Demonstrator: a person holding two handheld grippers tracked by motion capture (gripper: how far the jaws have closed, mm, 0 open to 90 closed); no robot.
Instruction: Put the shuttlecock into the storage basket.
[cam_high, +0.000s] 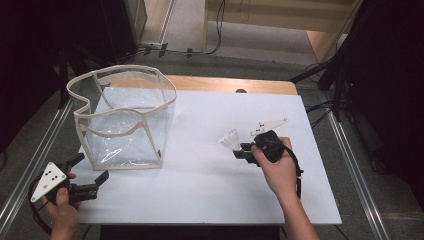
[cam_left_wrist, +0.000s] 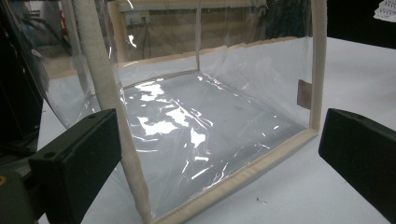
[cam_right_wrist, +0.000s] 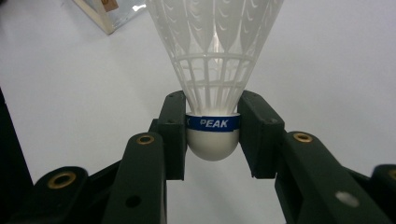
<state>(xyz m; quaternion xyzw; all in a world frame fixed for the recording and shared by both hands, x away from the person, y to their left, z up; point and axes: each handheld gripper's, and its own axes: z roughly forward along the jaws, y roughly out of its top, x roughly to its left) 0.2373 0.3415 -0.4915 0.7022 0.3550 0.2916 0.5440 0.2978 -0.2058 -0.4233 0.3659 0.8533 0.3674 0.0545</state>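
Shuttlecock (cam_right_wrist: 212, 70) skirt tips cut off above fingers (cam_right_wrist: 173, 135)

Readable on the blue band (cam_right_wrist: 212, 122) around the white plastic shuttlecock's (cam_right_wrist: 212, 70) rounded cork base: "PEAK", in white capital letters.

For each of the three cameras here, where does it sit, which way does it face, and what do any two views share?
High view: above the person's side, looking forward and down on the white table; both forearms show.
Left gripper view: on the left gripper, facing the clear bag between its open jaws.
Right gripper view: on the right gripper, facing the shuttlecock it clamps.
Shared: the bag and the shuttlecock also show in the high view.
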